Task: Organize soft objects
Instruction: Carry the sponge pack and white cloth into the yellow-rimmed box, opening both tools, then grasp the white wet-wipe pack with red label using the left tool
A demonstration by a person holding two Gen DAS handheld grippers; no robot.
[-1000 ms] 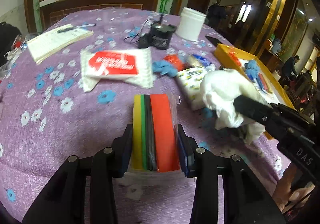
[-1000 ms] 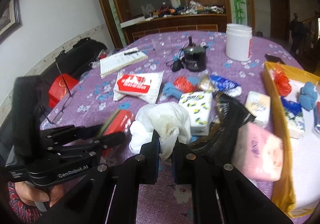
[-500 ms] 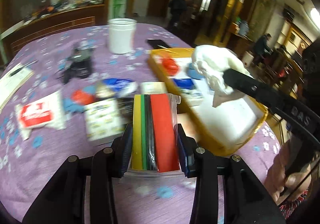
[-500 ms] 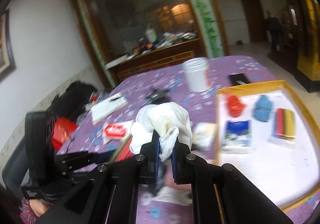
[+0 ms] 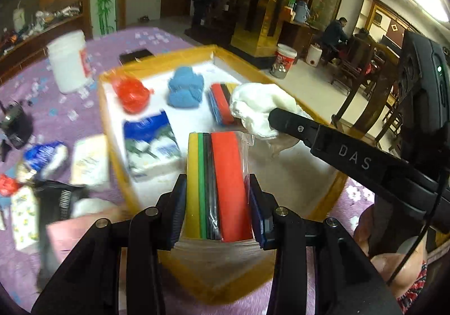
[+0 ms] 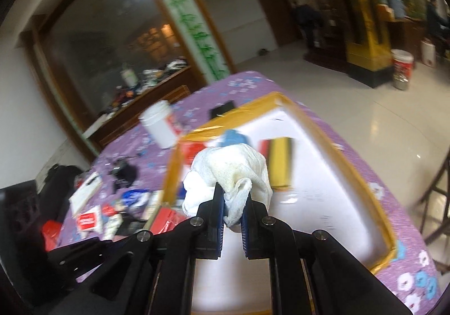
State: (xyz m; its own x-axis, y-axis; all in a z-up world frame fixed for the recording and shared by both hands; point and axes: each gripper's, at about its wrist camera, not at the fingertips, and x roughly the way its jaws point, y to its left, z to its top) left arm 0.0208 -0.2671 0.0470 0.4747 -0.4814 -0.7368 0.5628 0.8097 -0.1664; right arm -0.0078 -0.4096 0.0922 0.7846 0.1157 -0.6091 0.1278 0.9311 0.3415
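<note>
My left gripper (image 5: pixel 218 191) is shut on a clear bag of yellow, green, black and red sponge cloths (image 5: pixel 222 180), held over the near part of the yellow-rimmed white tray (image 5: pixel 332 188). My right gripper (image 6: pixel 233 202) is shut on a crumpled white cloth (image 6: pixel 230 171), held above the tray (image 6: pixel 332 143); it also shows in the left wrist view (image 5: pixel 258 107). In the tray lie a red bag (image 5: pixel 130 94), a blue cloth (image 5: pixel 185 87), a blue-white tissue pack (image 5: pixel 152 146) and a second coloured sponge pack (image 5: pixel 220 102).
On the purple flowered tablecloth (image 5: pixel 33 92) left of the tray stand a white jar (image 5: pixel 69 62), a phone (image 5: pixel 135 54), several tissue packs (image 5: pixel 90 163), a pink pack (image 5: pixel 78 233) and a black device (image 5: pixel 14 123). The table edge and floor lie right of the tray (image 6: pixel 393 123).
Both grippers have swung right from the cluttered table middle to above the tray, each carrying its load. The tray now fills both views.
</note>
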